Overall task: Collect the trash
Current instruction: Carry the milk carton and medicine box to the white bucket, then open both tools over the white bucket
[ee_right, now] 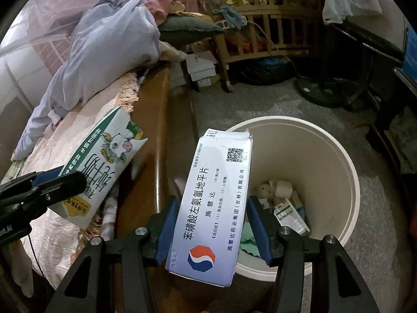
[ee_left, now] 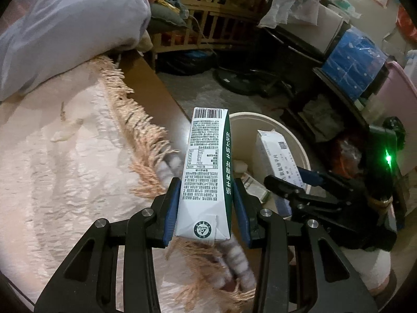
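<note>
Carton lengthwise — barcode end forward

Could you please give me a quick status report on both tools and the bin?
Left tool shut on green-and-white milk carton. Right tool shut on white medicine box. Cream round bin ahead, part-filled, nothing blocking it.

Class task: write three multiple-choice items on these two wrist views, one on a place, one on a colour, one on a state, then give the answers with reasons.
1. Where is the round cream plastic bin?
A on the bed
B on the grey floor beside the bed
C on a shelf

2. What colour is the side stripe of the white milk carton?
A dark green
B red
C yellow

3. What does the right tool hold?
A nothing
B a sock
C a flat white medicine box

Answers: 1 B, it stands on carpet by the bedframe; 2 A, the stripe shows green; 3 C, both pads press the box.
</note>
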Action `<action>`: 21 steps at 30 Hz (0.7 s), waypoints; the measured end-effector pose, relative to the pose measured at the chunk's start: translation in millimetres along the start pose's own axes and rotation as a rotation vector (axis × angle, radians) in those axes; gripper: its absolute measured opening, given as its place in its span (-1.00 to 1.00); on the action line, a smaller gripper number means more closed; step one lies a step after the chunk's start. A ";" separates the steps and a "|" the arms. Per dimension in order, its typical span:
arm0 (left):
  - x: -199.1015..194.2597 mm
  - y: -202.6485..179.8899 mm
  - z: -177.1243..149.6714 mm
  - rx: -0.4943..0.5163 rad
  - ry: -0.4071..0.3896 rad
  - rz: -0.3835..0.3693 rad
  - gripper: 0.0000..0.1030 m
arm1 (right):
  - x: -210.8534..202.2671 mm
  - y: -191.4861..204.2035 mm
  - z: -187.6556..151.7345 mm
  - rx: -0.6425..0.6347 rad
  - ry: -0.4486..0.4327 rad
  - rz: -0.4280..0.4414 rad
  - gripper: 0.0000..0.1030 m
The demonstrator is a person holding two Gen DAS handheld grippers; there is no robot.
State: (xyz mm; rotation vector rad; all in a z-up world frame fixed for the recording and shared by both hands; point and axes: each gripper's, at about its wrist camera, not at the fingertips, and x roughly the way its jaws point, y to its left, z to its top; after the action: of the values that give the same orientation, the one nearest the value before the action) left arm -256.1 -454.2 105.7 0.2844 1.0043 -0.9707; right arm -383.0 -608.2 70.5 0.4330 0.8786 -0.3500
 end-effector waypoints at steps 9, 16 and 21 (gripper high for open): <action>16.4 -11.9 8.2 0.002 0.033 -0.042 -0.28 | 5.0 -16.2 1.8 0.033 0.002 -0.020 0.01; 34.9 -19.9 19.9 -0.015 0.055 -0.089 -0.28 | 10.9 -34.8 5.1 0.084 0.018 -0.043 0.01; 44.2 -26.4 23.2 0.004 0.063 -0.103 -0.28 | 10.2 -41.4 6.8 0.096 0.018 -0.057 0.01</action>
State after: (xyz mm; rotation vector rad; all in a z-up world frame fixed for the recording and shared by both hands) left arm -255.7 -507.8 88.0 0.2706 1.0831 -1.0627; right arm -391.8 -648.3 57.1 0.5013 0.8949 -0.4429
